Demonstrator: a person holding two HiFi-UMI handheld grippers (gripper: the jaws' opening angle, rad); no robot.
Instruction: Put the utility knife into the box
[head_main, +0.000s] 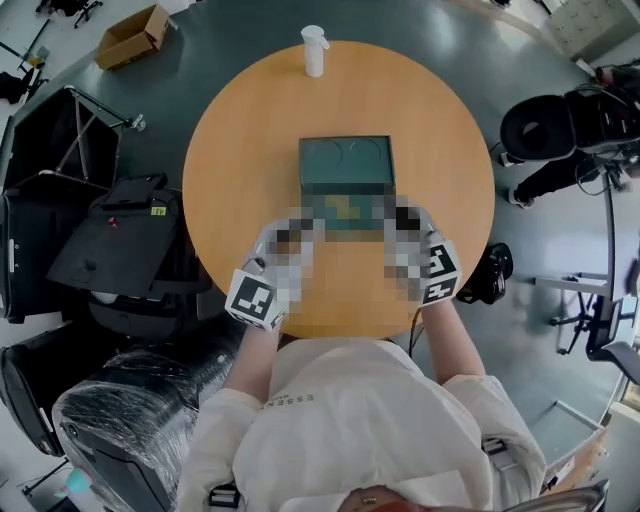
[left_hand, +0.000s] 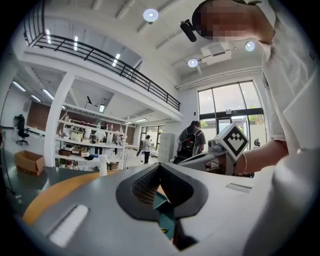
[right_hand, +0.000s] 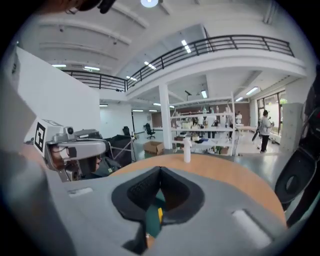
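Note:
A teal box (head_main: 345, 162) stands open in the middle of the round wooden table (head_main: 240, 150), its lid raised at the back. A yellow utility knife (head_main: 347, 208) lies inside the box's front part, partly hidden by blur. My left gripper (head_main: 305, 230) is at the box's front left corner and my right gripper (head_main: 402, 218) at its front right corner. In the left gripper view the jaws meet at their tips (left_hand: 160, 166), with the teal box (left_hand: 164, 204) below them. The right gripper's (right_hand: 160, 170) jaws are also shut, over teal and a yellow sliver (right_hand: 159, 213). Neither holds anything.
A white bottle (head_main: 314, 50) stands at the table's far edge. On the floor are a cardboard box (head_main: 132, 37), black cases (head_main: 120, 240) at the left, a plastic-wrapped chair (head_main: 130, 420) and a black chair (head_main: 545, 128) at the right.

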